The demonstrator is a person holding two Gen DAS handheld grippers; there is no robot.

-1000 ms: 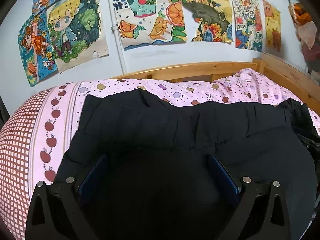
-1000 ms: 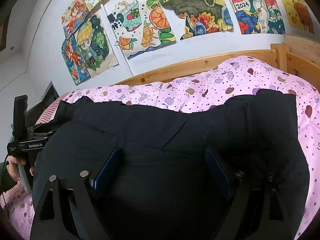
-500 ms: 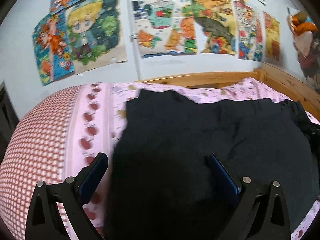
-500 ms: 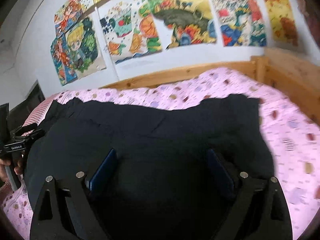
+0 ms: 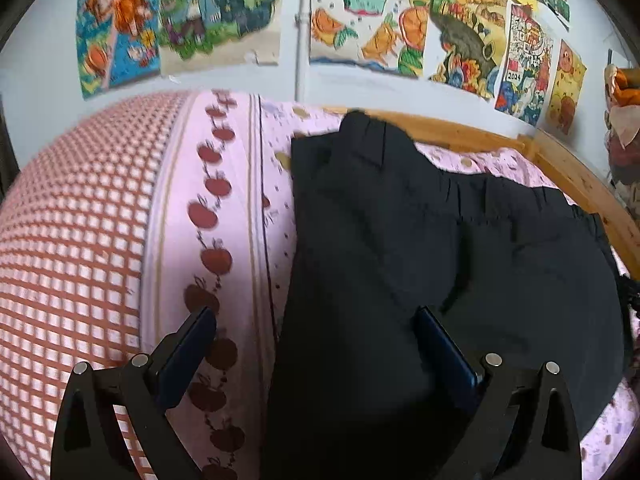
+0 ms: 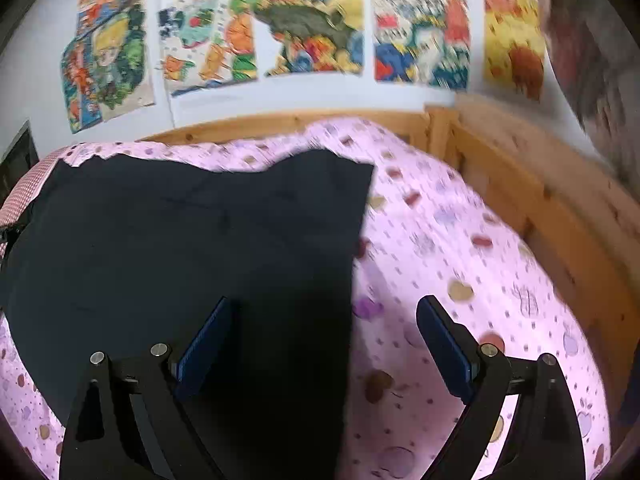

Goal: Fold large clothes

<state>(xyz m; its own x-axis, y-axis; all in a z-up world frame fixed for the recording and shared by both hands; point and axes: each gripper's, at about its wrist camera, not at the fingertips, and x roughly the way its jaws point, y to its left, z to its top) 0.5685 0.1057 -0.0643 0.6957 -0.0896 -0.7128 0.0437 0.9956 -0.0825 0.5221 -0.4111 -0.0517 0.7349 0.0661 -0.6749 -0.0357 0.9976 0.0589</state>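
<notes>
A large black garment lies spread flat on a bed with a pink fruit-print sheet. It also shows in the right wrist view. My left gripper is open and empty, straddling the garment's left edge. My right gripper is open and empty, straddling the garment's right edge, its right finger over bare sheet.
A wooden bed frame runs along the back and right side. The wall behind carries colourful drawings. A red-checked part of the bedding lies at the left. Some clothing hangs at the far right.
Both grippers have swung outward: the left one to the left, the right one to the right, so each now sits over an outer edge of the garment instead of its middle.
</notes>
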